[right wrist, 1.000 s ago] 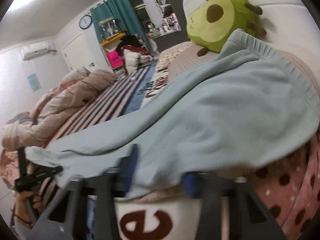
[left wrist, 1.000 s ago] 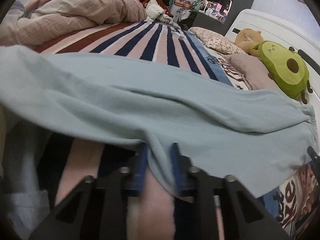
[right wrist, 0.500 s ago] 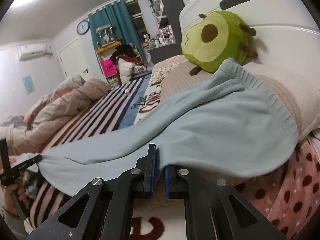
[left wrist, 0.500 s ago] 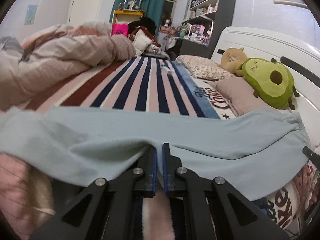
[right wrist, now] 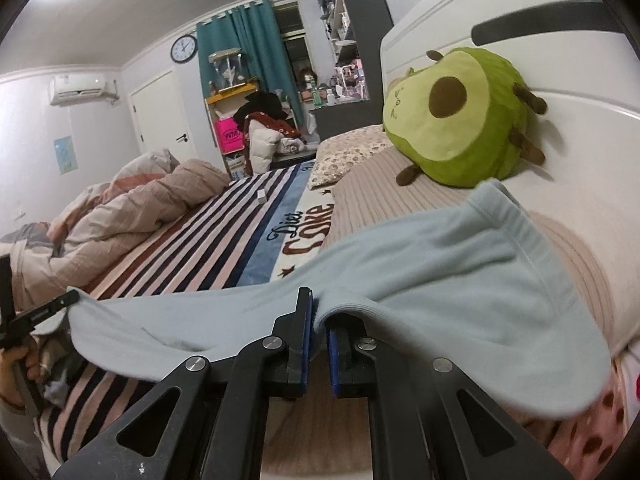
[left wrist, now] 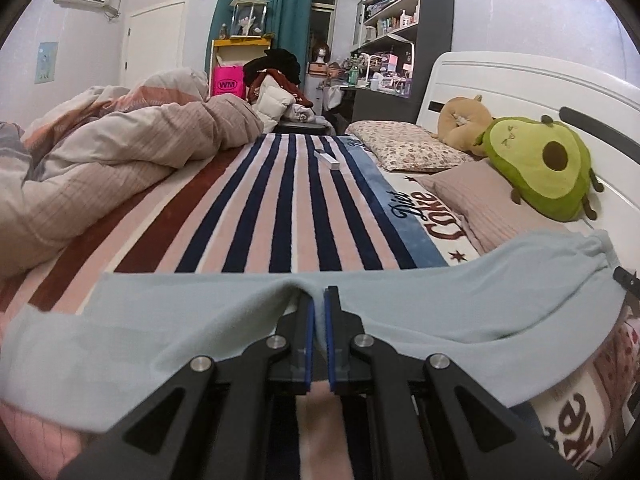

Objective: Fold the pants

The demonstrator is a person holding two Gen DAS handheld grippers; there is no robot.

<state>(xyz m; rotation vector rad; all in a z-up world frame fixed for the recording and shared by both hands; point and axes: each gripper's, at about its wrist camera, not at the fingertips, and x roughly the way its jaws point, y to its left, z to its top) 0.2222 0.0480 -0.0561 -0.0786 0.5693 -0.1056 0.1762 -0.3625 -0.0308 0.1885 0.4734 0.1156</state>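
The pants (left wrist: 460, 312) are light blue and lie stretched across the near edge of the bed. My left gripper (left wrist: 319, 300) is shut on the near edge of a pant leg, pinching a fold between its blue pads. My right gripper (right wrist: 318, 308) is shut on the near edge of the pants (right wrist: 440, 280) near the waistband, which drapes over a beige pillow (right wrist: 400, 200). The left gripper also shows at the far left of the right wrist view (right wrist: 60, 304), at the leg end.
A striped blanket (left wrist: 280, 208) covers the bed. A rumpled duvet (left wrist: 100, 160) lies at the left. An avocado plush (left wrist: 540, 168), a tan plush (left wrist: 460, 124) and pillows sit by the white headboard (left wrist: 520, 88). A small white box (left wrist: 327, 159) lies on the blanket.
Both grippers went from open around the pants' edge to shut on it, then lifted and pulled the fabric taut towards the near side.
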